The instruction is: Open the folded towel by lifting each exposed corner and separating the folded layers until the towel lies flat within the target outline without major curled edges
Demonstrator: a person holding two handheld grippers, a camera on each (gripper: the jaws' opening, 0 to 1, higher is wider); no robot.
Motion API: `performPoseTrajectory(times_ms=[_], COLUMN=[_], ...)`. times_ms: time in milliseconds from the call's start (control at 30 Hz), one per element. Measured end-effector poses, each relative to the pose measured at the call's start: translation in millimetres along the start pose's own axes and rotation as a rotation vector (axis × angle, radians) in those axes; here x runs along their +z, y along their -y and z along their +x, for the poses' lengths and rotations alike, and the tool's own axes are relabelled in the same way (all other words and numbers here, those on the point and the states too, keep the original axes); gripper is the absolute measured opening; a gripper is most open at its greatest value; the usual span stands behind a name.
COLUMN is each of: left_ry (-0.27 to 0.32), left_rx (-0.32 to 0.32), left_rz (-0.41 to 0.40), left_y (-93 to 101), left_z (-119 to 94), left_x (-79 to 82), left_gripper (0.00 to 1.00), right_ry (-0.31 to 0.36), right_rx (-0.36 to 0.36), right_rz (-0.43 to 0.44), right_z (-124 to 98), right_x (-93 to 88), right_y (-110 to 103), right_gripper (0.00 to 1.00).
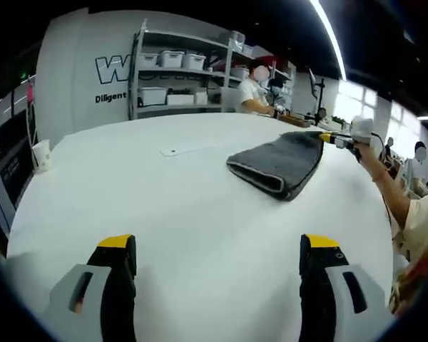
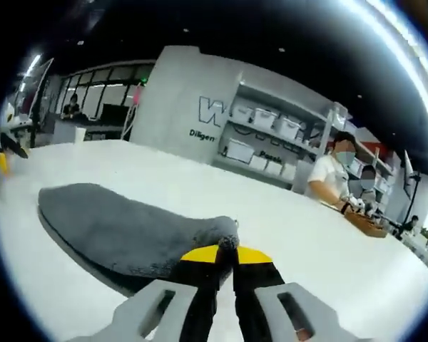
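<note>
A workshop or lab: shelving [image 1: 177, 71] of storage bins [image 1: 154, 95], worker at bench [image 2: 329, 178].

The left gripper [image 1: 217, 260] had two broad black jaws, each capped at the tip with a yellow band and backed by a pale grey plastic shell with a dark oblong slot. The right gripper [image 2: 227, 255] was built alike: black jaws, yellow tip bands and light grey housings with oval openings, one showing a reddish inside. In the left gripper view the right gripper [image 1: 340, 137] showed a yellow mark and a whitish body, and the person's short light-coloured sleeve [image 1: 421, 221] appeared.
</note>
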State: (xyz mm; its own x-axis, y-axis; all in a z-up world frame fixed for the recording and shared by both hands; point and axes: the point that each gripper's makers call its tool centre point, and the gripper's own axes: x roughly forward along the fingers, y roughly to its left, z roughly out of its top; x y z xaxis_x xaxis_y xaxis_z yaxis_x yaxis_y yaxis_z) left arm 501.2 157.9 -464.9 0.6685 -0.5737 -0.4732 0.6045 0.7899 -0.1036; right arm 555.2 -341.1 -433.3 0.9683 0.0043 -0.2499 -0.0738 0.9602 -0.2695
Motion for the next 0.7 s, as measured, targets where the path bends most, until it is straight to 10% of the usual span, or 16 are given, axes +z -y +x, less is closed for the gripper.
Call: performPoseTrajectory(times_ms=[367, 700], left_ry=[-0.012, -0.018], left_rx=[-0.001, -0.003], left_rz=[0.006, 0.006], left_y=[1.3, 1.3], left_z=[0, 1], left_x=[-3.0, -4.5], left_gripper=[0.93, 0.93], right_ry=[-0.128, -0.149], right_rx=[0.04, 0.031], right_rz=[0.106, 0.132], right_z=[-1, -3], right_x=[-62.5, -69.2], right_y=[6, 5], right_gripper=[0.04, 0.12])
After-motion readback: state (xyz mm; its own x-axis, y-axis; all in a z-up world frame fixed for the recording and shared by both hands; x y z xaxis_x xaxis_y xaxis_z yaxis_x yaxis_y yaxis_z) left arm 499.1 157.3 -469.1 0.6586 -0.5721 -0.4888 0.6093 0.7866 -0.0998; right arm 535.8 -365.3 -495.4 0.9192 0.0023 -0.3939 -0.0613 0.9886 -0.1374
